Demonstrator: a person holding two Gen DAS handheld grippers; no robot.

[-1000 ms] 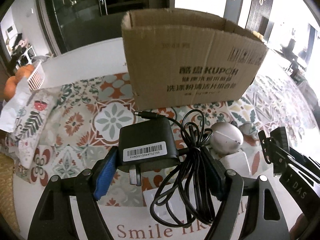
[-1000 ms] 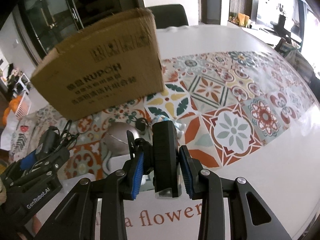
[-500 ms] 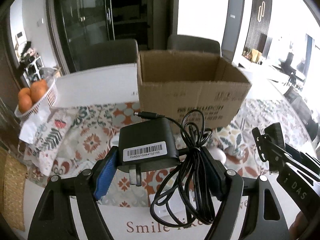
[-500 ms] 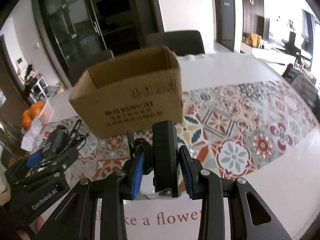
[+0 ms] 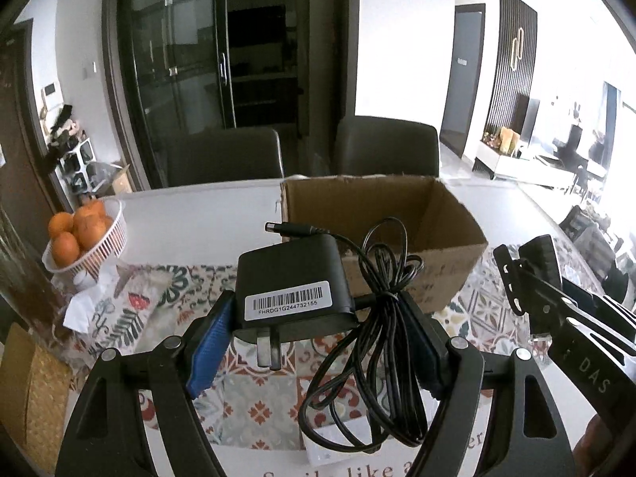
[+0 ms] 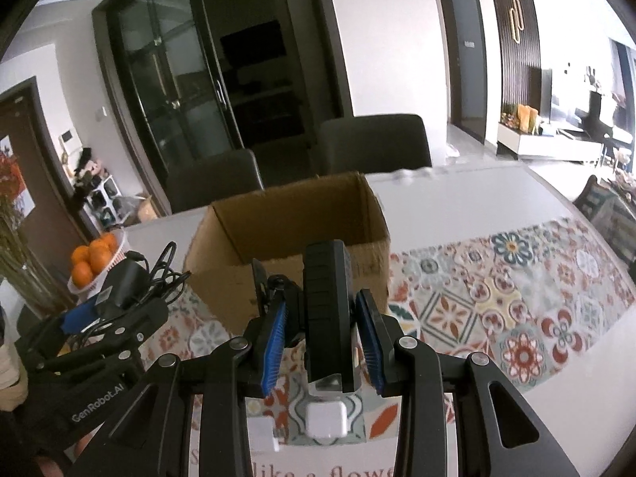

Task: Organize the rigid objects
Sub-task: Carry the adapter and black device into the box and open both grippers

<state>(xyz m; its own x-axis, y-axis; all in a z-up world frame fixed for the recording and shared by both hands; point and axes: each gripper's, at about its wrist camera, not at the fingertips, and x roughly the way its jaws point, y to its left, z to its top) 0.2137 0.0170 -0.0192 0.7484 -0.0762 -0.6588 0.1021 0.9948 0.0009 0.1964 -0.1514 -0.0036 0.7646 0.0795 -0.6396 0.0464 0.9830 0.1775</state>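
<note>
My left gripper [image 5: 318, 342] is shut on a black power adapter [image 5: 292, 284] with a barcode label; its coiled black cable [image 5: 377, 342] hangs between the blue pads. The adapter is raised above the table, in front of the open cardboard box [image 5: 397, 214]. My right gripper [image 6: 324, 338] is shut on a narrow black ribbed device [image 6: 326, 310], held upright just before the same box [image 6: 286, 222]. Each gripper also shows in the other's view: the right one [image 5: 528, 278] at the right edge, the left one [image 6: 107, 310] at the lower left.
A white basket of oranges [image 5: 85, 234] stands on the table at the left. A white plug cube [image 6: 326, 419] and another white piece [image 6: 260, 435] lie on the patterned tablecloth [image 6: 516, 302] below my right gripper. Two dark chairs [image 5: 385, 145] stand behind the table.
Both grippers have risen with their loads. The box now appears lower and farther, and its open inside shows. The grey round object on the cloth has dropped out of sight.
</note>
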